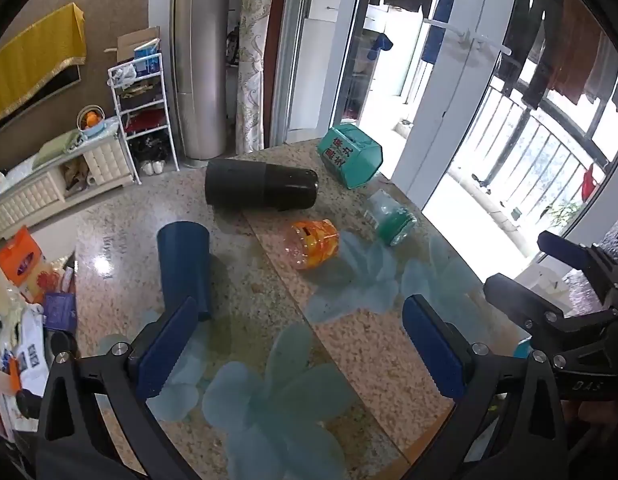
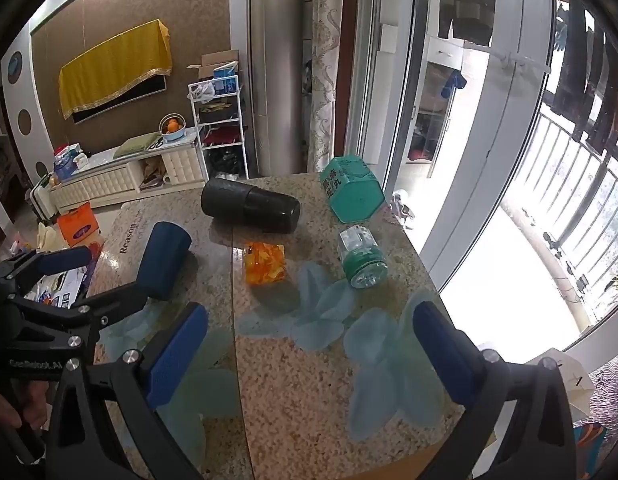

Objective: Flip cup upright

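Note:
A dark blue cup lies on its side on the granite table, left of middle; it also shows in the right wrist view. My left gripper is open and empty, its left finger close beside the cup's near end. In the right wrist view the left gripper reaches toward the cup, one finger left of it. My right gripper is open and empty over the table's near part, and shows at the right of the left wrist view.
A large black tumbler lies on its side at the back. An orange jar, a green-capped clear bottle and a teal box lie to the right. The table's right edge drops off beside the window.

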